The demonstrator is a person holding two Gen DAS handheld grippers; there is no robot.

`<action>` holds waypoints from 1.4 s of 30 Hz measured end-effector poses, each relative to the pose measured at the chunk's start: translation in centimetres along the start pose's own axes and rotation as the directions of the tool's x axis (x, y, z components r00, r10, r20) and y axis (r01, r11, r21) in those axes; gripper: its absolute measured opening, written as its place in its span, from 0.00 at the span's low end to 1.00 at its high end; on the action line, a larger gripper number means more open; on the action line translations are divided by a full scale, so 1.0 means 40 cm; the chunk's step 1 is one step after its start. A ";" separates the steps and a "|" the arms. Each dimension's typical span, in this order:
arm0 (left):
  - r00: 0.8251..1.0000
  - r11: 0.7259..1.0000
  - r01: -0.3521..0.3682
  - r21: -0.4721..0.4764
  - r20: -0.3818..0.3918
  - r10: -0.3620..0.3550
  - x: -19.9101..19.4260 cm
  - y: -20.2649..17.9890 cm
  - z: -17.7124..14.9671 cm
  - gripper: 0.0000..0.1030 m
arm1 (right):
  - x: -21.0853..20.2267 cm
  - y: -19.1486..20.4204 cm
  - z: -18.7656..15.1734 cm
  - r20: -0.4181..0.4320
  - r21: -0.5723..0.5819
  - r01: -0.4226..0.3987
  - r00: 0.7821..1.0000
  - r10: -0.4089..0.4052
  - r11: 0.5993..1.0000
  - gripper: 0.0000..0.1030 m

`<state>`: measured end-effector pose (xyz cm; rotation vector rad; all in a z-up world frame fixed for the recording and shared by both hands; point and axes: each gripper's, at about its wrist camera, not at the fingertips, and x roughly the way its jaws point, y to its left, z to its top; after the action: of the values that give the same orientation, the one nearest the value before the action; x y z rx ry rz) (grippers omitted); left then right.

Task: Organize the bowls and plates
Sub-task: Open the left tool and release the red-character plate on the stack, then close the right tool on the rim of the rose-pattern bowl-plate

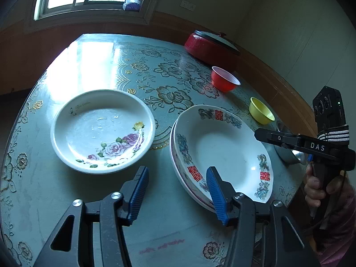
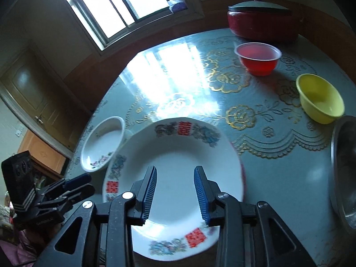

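A white plate with red characters and blue flowers (image 1: 222,146) (image 2: 178,153) lies on top of another plate near the table's front edge. To its left sits a white plate with painted roses (image 1: 102,131) (image 2: 104,142). My left gripper (image 1: 177,173) is open, its right finger over the stack's left rim, and nothing is pressed between its pads. My right gripper (image 2: 175,170) hovers open over the top plate's middle and holds nothing. A red bowl (image 1: 224,80) (image 2: 258,60) and a yellow bowl (image 1: 261,111) (image 2: 320,99) stand farther back on the right.
A metal bowl (image 2: 344,171) (image 1: 287,153) sits at the right edge of the flowered table (image 1: 89,66). A red pot with a dark lid (image 1: 211,46) (image 2: 262,22) stands at the back by the wall. A hand (image 1: 313,189) grips the right tool's handle.
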<state>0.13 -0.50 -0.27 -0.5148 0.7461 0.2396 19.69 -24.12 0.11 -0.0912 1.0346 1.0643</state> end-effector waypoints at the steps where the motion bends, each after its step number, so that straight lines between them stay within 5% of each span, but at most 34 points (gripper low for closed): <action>1: 1.000 1.000 -0.004 -0.007 0.004 0.004 -0.005 0.008 0.001 0.57 | 0.011 0.018 0.006 -0.006 -0.008 -0.035 0.999 0.035 0.999 0.36; 6: 0.999 0.999 -0.019 -0.048 0.032 0.021 -0.034 0.061 0.010 0.63 | 0.070 0.118 0.040 -0.046 -0.061 -0.171 0.985 0.168 0.983 0.37; 8: 0.999 0.997 -0.036 -0.065 0.031 0.038 -0.041 0.085 0.013 0.77 | 0.099 0.156 0.052 -0.072 -0.073 -0.206 0.977 0.200 0.976 0.37; 17: 0.988 0.980 -0.127 -0.155 0.065 0.138 -0.071 0.210 0.033 1.00 | 0.218 0.265 0.121 -0.128 -0.111 -0.202 0.974 0.187 0.973 0.37; 22: 0.982 0.964 -0.171 -0.205 0.047 0.184 -0.052 0.281 0.055 1.00 | 0.287 0.283 0.148 -0.154 -0.115 -0.167 0.977 0.149 0.979 0.37; 27: 0.993 0.943 -0.113 -0.312 0.008 0.121 -0.019 0.355 0.074 0.99 | 0.341 0.278 0.164 -0.176 -0.096 -0.137 0.977 0.119 0.986 0.37; 36: 0.998 0.935 -0.060 -0.350 -0.033 0.052 0.018 0.405 0.096 0.88 | 0.420 0.277 0.179 -0.219 -0.103 -0.108 0.972 0.084 0.989 0.37; 42: 0.999 0.946 -0.034 -0.322 -0.043 0.021 0.033 0.401 0.112 0.68 | 0.454 0.294 0.186 -0.259 -0.138 -0.108 0.963 0.069 0.984 0.38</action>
<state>-2.45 15.52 -4.19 -0.8223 0.7566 0.3825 17.28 -1.82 -4.42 -0.3129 1.1946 1.2352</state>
